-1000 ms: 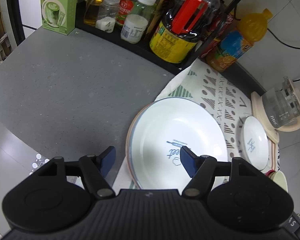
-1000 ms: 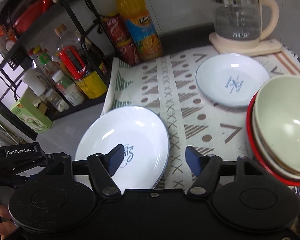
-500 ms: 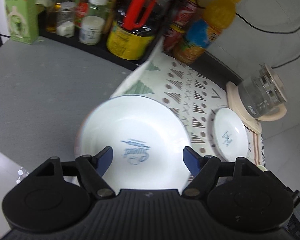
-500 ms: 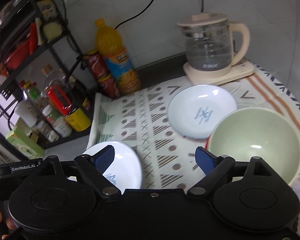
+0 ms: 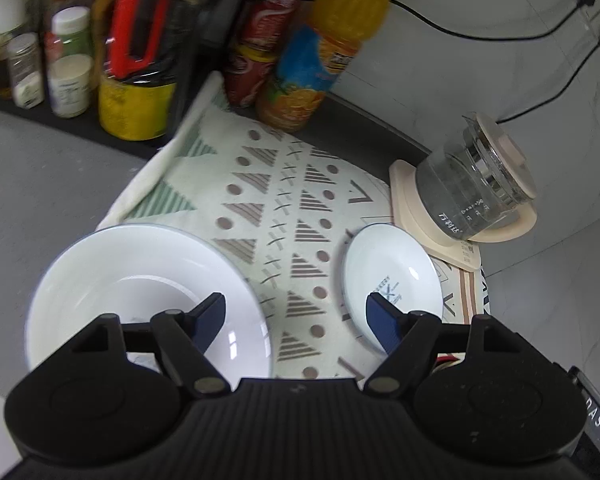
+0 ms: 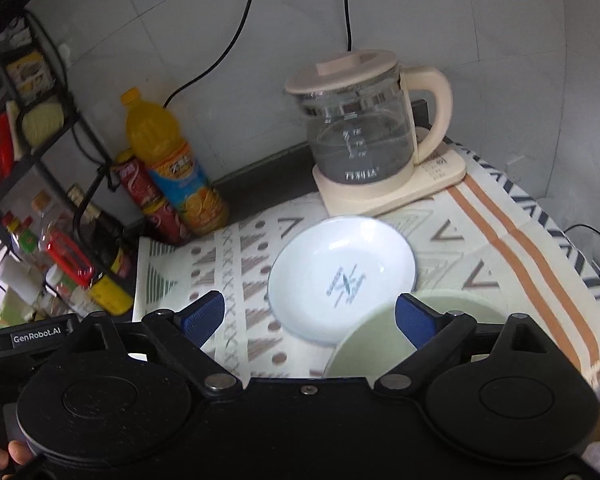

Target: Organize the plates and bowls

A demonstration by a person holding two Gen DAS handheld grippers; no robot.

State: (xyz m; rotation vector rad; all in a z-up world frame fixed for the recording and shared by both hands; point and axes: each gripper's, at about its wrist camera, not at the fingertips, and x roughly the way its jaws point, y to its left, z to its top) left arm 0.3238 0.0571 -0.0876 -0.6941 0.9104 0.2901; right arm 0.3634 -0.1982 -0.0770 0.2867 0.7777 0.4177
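A large white plate [image 5: 140, 280] lies at the left end of the patterned mat [image 5: 284, 200], under my left gripper's left finger. A small white plate [image 5: 396, 268] with a blue mark lies further right near the kettle; it also shows in the right wrist view [image 6: 340, 276]. A pale green bowl [image 6: 384, 336] sits just below my right gripper. My left gripper [image 5: 296, 320] is open and empty, hanging above the mat between the two plates. My right gripper [image 6: 308, 316] is open and empty above the small plate and the bowl.
A glass kettle [image 5: 472, 192] on a cream base stands at the mat's far right. An orange juice bottle [image 5: 320, 56] and red cans [image 5: 260, 40] stand at the back. A black rack with sauce bottles [image 5: 136, 60] lines the left. Grey counter [image 5: 40, 184] lies left of the mat.
Both grippers have swung to the right and risen. The large plate has slid to the left in the left view; the small plate and kettle now fill the right view.
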